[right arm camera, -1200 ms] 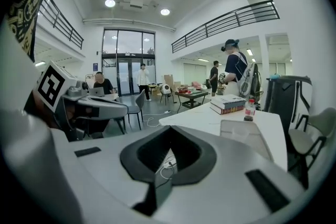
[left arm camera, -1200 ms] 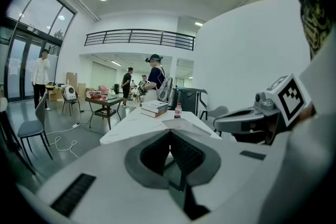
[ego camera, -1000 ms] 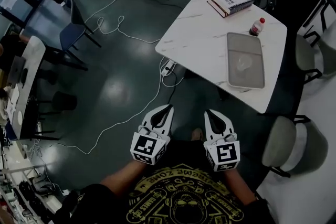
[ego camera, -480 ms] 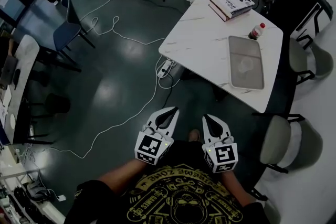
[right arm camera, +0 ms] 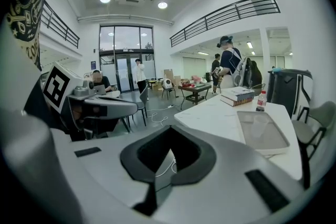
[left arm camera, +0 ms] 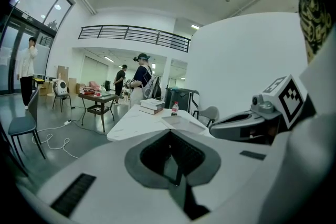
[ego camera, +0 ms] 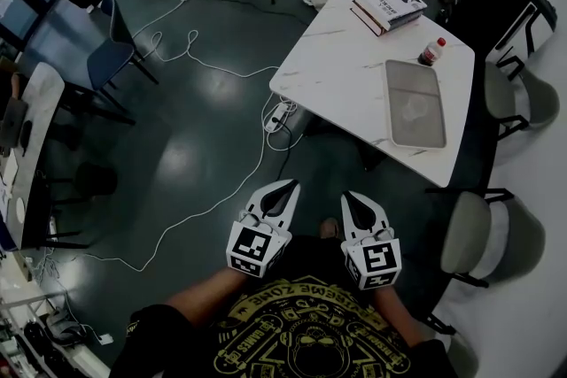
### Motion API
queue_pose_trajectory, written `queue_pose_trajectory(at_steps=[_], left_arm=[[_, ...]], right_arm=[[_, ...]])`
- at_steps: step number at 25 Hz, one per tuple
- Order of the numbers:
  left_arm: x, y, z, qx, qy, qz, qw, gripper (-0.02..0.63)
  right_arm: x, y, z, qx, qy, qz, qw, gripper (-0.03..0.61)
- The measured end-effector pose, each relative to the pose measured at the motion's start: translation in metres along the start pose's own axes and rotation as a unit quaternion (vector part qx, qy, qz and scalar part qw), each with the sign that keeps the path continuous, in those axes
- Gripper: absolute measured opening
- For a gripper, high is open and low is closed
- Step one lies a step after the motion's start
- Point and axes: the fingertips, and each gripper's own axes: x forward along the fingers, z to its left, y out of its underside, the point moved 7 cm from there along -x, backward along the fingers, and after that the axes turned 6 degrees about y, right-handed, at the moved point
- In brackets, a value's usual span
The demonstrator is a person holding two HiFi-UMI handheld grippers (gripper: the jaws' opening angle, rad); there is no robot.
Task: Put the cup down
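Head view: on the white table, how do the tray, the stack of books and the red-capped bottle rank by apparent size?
1. Tray, clearly the largest.
2. Stack of books, smaller, though it sits a bit farther from the camera.
3. Bottle, by far the smallest.

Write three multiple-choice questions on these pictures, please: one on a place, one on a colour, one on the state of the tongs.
1. Where is the bottle? A on the floor; B on the white table, beside the tray's far end; C on the books.
2. Its cap is: A red; B green; C yellow.
3. The left tongs and right tongs are: A both shut, empty; B both wide open; C shut on a cup.
Key: B, it stands past the tray's rim; A, red shows in the head view; A, tips meet with nothing between.
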Motion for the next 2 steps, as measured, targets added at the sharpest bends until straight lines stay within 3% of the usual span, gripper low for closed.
queue_pose_trajectory(at_steps=[2], left_arm=[[-0.0022,0.0017,0.0011,0.000,-0.001,0.000,1.0000,0.011]], right_arm=[[0.0002,0.0018,0.0022,0.002,0.000,0.003,1.000,0.003]])
